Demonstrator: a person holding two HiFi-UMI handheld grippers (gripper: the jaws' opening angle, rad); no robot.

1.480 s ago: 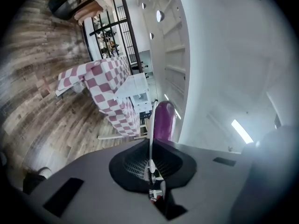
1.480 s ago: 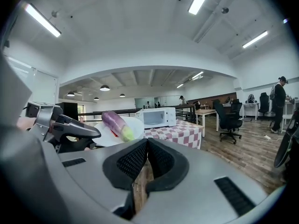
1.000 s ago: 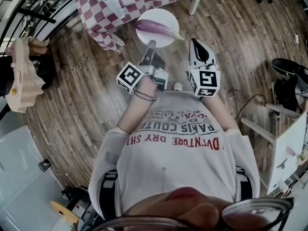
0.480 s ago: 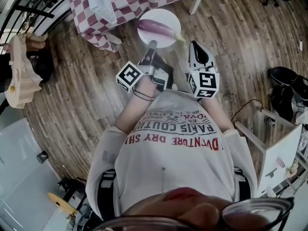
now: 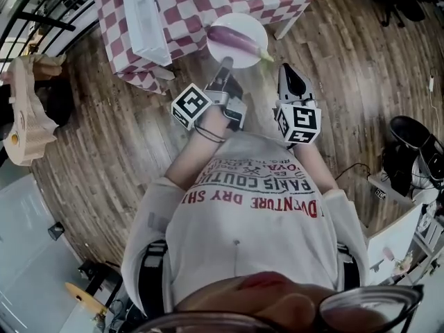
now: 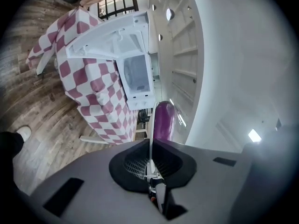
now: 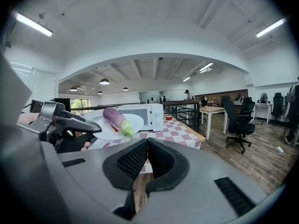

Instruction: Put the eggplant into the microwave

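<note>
A: Head view: where is the eggplant [image 5: 238,40]?
B: It lies on a white plate [image 5: 239,21], up in the air by the edge of the checked table [image 5: 208,2].
A: Who holds the plate?
B: The left gripper [image 5: 225,64]. Its 2 jaws are pinched tight on the plate's rim.
A: And the right gripper [image 5: 287,71]?
B: Its 2 jaws are pressed together with nothing in them, just beside the plate.
A: The microwave [image 7: 140,116]?
B: On the table. Its door looks open, I think; the left gripper view is bent.
</note>
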